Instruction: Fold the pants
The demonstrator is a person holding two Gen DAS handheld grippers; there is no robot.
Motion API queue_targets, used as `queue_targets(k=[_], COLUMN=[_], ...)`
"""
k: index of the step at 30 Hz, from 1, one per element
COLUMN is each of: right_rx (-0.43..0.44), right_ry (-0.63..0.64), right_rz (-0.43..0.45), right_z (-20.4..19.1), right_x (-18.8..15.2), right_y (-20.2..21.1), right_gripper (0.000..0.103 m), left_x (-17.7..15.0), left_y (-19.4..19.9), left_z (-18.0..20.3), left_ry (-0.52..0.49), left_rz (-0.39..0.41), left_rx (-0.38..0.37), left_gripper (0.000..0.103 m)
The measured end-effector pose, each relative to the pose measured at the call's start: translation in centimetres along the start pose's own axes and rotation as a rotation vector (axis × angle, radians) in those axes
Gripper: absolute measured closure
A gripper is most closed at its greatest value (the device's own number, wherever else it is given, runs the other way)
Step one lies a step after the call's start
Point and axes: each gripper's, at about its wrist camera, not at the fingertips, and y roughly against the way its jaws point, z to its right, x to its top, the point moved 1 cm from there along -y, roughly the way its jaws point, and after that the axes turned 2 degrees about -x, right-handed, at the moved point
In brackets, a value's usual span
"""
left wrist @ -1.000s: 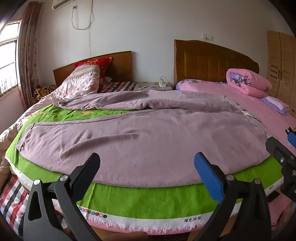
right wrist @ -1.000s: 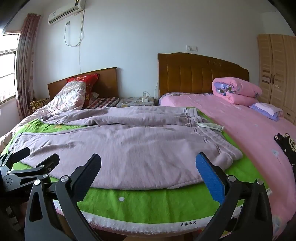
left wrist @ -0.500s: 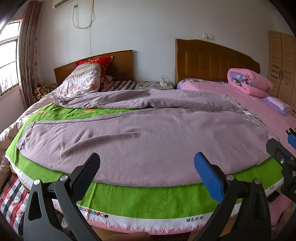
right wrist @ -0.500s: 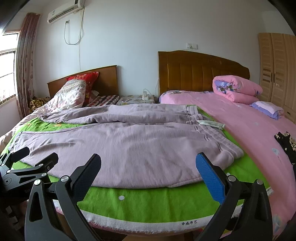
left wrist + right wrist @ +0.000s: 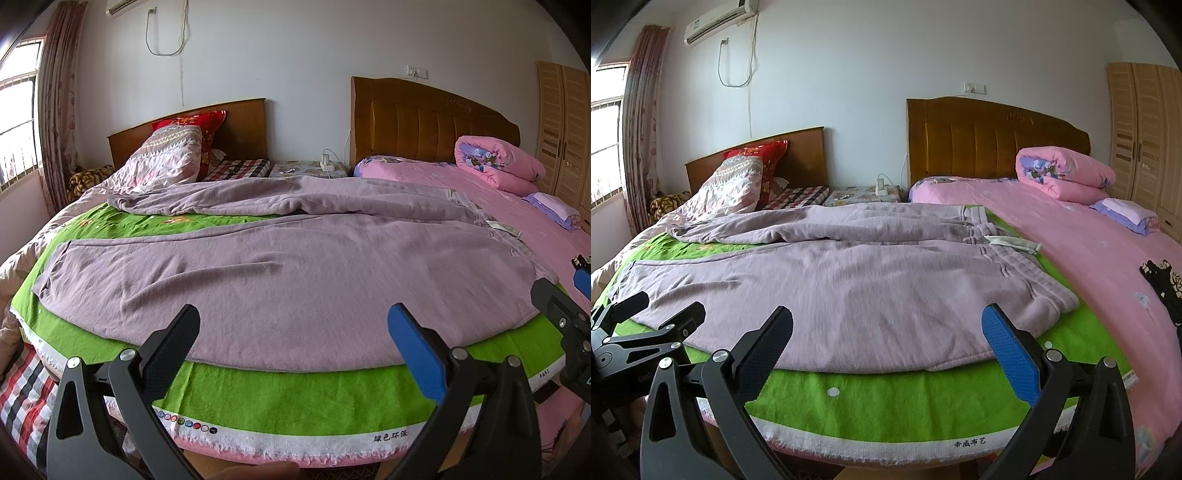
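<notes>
Lilac pants [image 5: 280,273] lie spread on a green towel [image 5: 295,395] over the bed, waistband to the right [image 5: 1019,269], both legs running left. The near leg lies flat; the far leg [image 5: 827,229] is rumpled behind it. My left gripper [image 5: 295,339] hangs open just before the near edge of the pants, nothing between its fingers. My right gripper [image 5: 886,339] is open too, near the hip end of the pants. Each gripper shows at the side of the other's view: the right one [image 5: 569,306], the left one [image 5: 642,325].
Green towel's white fringed edge [image 5: 886,443] marks the bed's front. Pink sheet [image 5: 1089,258] with a rolled pink quilt [image 5: 1063,177] lies to the right, a wardrobe [image 5: 1145,129] beyond. Patterned pillows [image 5: 166,162] and a second bed stand at the back left, a window [image 5: 14,122] far left.
Both views have shifted slightly, the bed sitting a little lower in frame. The pants have not moved and both grippers stay open.
</notes>
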Motion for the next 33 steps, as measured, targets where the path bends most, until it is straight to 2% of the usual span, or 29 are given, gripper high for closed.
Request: queue_targets(k=[19,33], right_rx=[0.001,0.004], right_ry=[-0.002,-0.008], right_rz=[-0.016,-0.038], right_z=[-0.1,-0.1], right_x=[-1.0,-0.5], right_y=[-0.4,-0.4], right_gripper=[0.004,0.004], left_x=[0.0,-0.3], left_y=[0.0,0.2], left_z=[-0.2,-0.5], left_ry=[0.001,0.002], left_rz=[-0.002,-0.006], left_rx=[-0.001,0.0], left_gripper=[0.001,0.001])
